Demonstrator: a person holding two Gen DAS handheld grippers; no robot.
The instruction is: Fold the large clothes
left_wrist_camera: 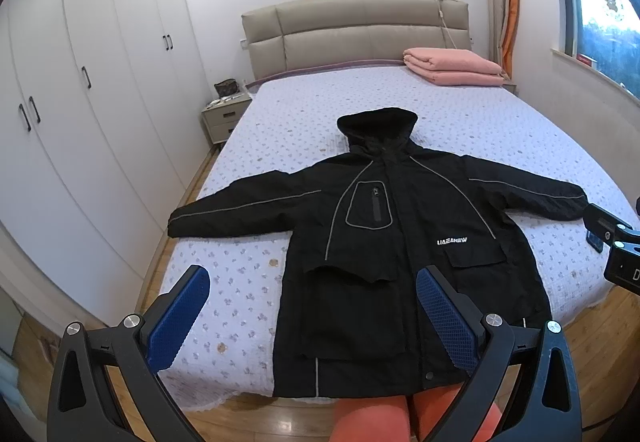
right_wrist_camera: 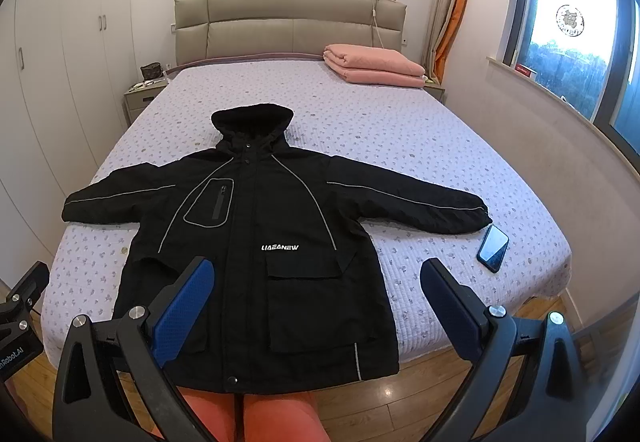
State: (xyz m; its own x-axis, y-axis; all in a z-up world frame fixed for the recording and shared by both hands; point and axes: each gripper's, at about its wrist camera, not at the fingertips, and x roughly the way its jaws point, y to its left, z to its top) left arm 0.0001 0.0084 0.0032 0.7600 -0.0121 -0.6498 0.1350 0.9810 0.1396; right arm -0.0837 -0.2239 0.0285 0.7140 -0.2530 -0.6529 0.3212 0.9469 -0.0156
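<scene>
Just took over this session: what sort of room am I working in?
A home bedroom: a lilac quilted bed with a beige padded headboard, tall white wardrobes, and a small bedside cabinet.

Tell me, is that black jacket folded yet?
No, the jacket lies spread flat on the bed, both sleeves stretched sideways, hood up.

White print "LIAEANEW" on jacket [right_wrist_camera: 256, 242] chest, just above flap pocket, seen in both views; middle letters unclear, could be Z or E. Left gripper [right_wrist_camera: 16, 322] body at left edge of right view shows partial white "nRobot.AI", start cut off. Red tag [right_wrist_camera: 525, 71] on window sill has white txt, too small to read. Other marks illegible.
</scene>
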